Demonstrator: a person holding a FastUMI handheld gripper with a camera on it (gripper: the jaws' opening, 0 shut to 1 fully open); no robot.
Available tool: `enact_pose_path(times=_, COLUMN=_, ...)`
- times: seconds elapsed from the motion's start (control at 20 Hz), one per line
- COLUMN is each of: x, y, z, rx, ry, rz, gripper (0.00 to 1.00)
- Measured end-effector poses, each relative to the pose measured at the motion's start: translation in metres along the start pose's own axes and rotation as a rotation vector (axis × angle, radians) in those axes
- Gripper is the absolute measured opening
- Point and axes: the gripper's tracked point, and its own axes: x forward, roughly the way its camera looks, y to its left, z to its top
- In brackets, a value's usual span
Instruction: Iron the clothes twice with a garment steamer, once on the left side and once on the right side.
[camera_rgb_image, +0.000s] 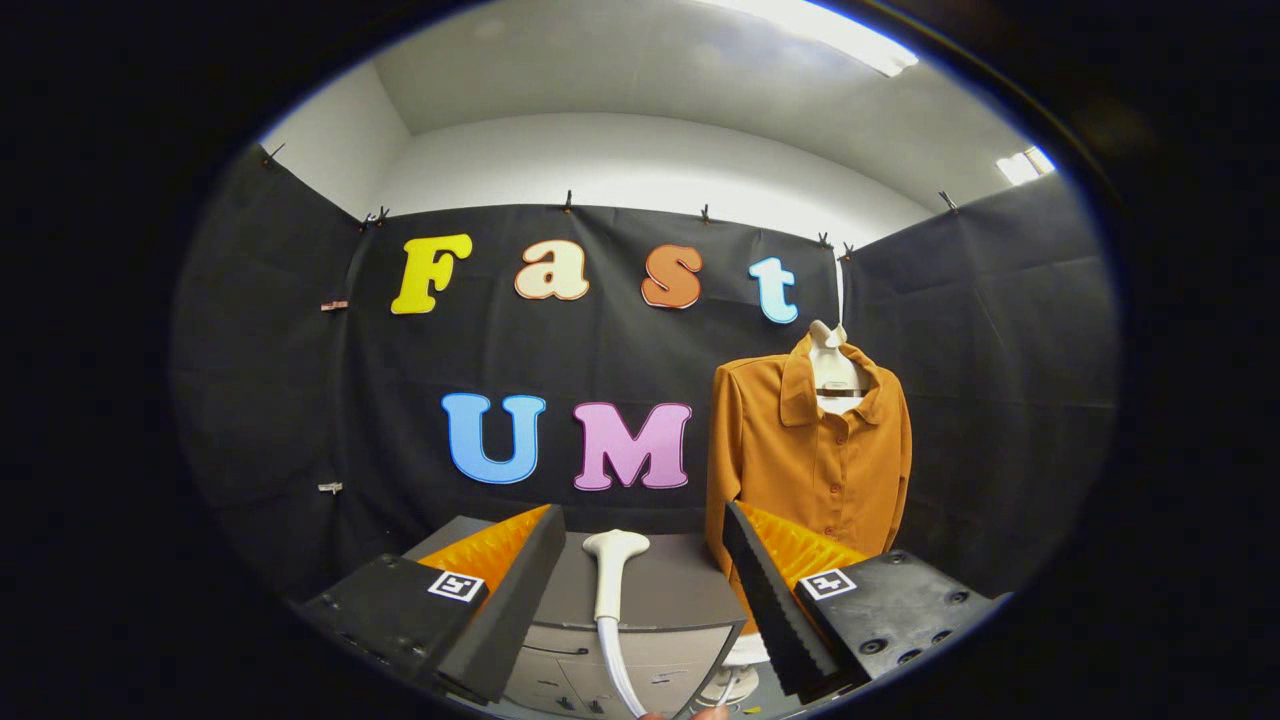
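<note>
Steamer head (614, 575) sits between the spread fingers of the gripper (640, 590), just ahead of them and touching neither. It lies on a grey cabinet surface (670, 595), long axis running near to far, the flared nozzle end pointing away toward the back wall, its hose (618, 670) trailing back toward the gripper. Farther off and to the right, an orange shirt (805, 450) hangs upright on a hanger against the black cloth, buttoned front facing the gripper.

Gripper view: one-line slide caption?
Open claw straddles the white steamer head resting on a grey cabinet, untouched; an orange shirt hangs beyond on the booth wall.
</note>
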Motion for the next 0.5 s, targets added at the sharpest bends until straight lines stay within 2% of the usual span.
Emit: enact_pose_path(times=0.5, x=-0.0081, y=0.0107, z=0.0059, rx=-0.014, ry=-0.011, rz=0.012, gripper=0.98)
